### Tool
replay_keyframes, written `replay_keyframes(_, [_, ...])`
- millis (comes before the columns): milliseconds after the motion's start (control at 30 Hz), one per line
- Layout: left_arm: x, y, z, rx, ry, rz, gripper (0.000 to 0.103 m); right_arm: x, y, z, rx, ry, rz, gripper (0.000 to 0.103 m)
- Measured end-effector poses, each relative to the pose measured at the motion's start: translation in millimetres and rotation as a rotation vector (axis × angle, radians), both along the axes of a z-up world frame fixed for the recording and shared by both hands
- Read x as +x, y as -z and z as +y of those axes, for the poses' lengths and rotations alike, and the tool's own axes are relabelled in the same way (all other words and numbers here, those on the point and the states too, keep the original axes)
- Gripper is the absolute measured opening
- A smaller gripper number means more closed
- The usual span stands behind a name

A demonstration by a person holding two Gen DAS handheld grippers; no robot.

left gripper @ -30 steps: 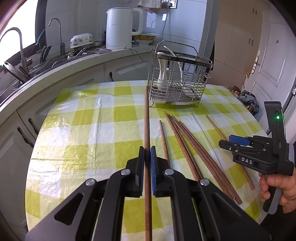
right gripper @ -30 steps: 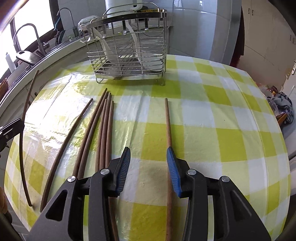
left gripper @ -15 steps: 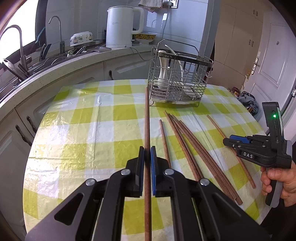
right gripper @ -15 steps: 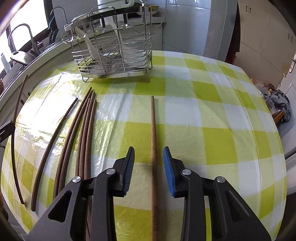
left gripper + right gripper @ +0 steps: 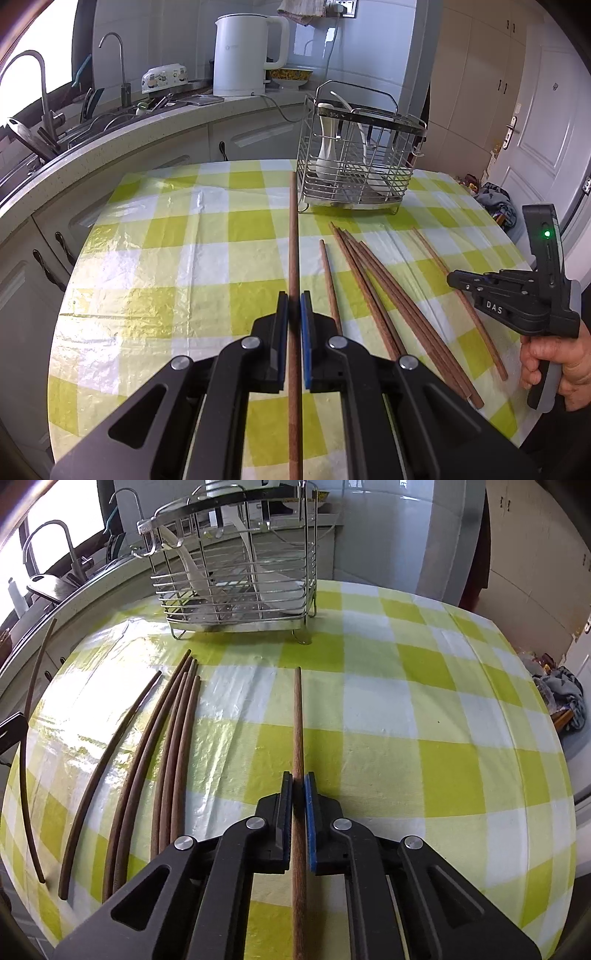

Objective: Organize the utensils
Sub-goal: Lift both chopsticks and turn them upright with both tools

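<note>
While both tools grip | left gripper (image 5: 294,312) pinches a chopstick (image 5: 292,236) aimed 12 o'clock at wire caddy (image 5: 356,162) | right gripper (image 5: 299,794) clamps lone chopstick (image 5: 297,716), lying on table (image 5: 424,720) | light, stiff, slick wood: hold mid-shaft | loose chopsticks (image 5: 166,760) at 10 o'clock; open cloth at 2 o'clock

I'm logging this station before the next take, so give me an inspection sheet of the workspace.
Surface: table under yellow checked cloth, glossy and wrinkled.
Job's things: wire utensil rack with white utensils inside; loose chopsticks lying on the cloth.
Clutter: nothing seen on the table.
Grippers: left gripper shut on one chopstick; right gripper shut on another chopstick.
Cables: kettle cord on the counter.
Surroundings: kettle, sink faucets, door.
</note>
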State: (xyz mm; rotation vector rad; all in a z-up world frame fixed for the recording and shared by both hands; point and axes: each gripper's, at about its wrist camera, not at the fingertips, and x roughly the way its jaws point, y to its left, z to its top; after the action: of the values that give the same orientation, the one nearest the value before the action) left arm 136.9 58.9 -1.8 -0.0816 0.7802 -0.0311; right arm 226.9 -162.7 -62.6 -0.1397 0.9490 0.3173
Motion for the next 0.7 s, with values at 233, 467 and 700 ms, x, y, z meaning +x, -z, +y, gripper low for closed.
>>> replay_keyframes(233, [-5,-9,-3,0.0,0.001,-0.023,0.007,-20,-48,-15,0.08,0.016,-0.085,0.008])
replay_keyframes(467, [-15,-28,-3,-0.005,0.0,-0.071,0.007,-45,-87,-29,0.133,0.026,-0.155,0.008])
replay_keyframes(700, [-22,-45,-7,-0.013,0.009,-0.107,0.007,-63,-109,-33,0.154,0.022,-0.2,0.008])
